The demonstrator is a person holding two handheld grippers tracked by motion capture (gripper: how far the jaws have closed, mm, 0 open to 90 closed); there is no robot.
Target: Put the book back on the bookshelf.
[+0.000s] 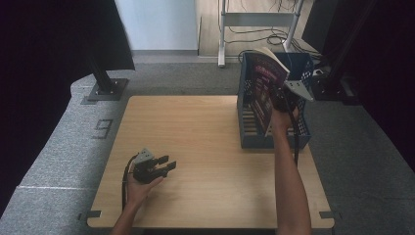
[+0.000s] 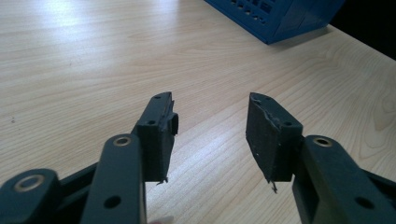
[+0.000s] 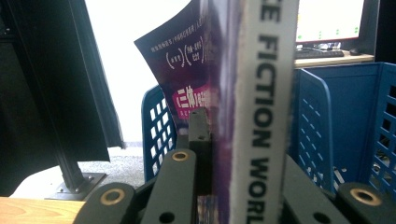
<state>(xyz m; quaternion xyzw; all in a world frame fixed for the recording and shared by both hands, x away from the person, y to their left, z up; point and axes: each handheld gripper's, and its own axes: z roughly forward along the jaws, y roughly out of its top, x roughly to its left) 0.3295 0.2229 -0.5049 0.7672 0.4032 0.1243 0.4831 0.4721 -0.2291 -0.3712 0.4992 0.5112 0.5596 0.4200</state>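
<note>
Right gripper [image 1: 281, 100] holds book [image 1: 264, 90] upright, spine vertical, over rack [image 1: 303, 129].

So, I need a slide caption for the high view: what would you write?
Right gripper holds a purple book upright over the blue basket; left gripper rests open on the wooden table.

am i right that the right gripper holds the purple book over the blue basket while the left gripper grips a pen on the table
Not quite. The left gripper grips nothing: the left gripper view shows its fingers apart over bare wooden table. The rest holds: the right gripper clamps the purple book over the blue basket.
</note>
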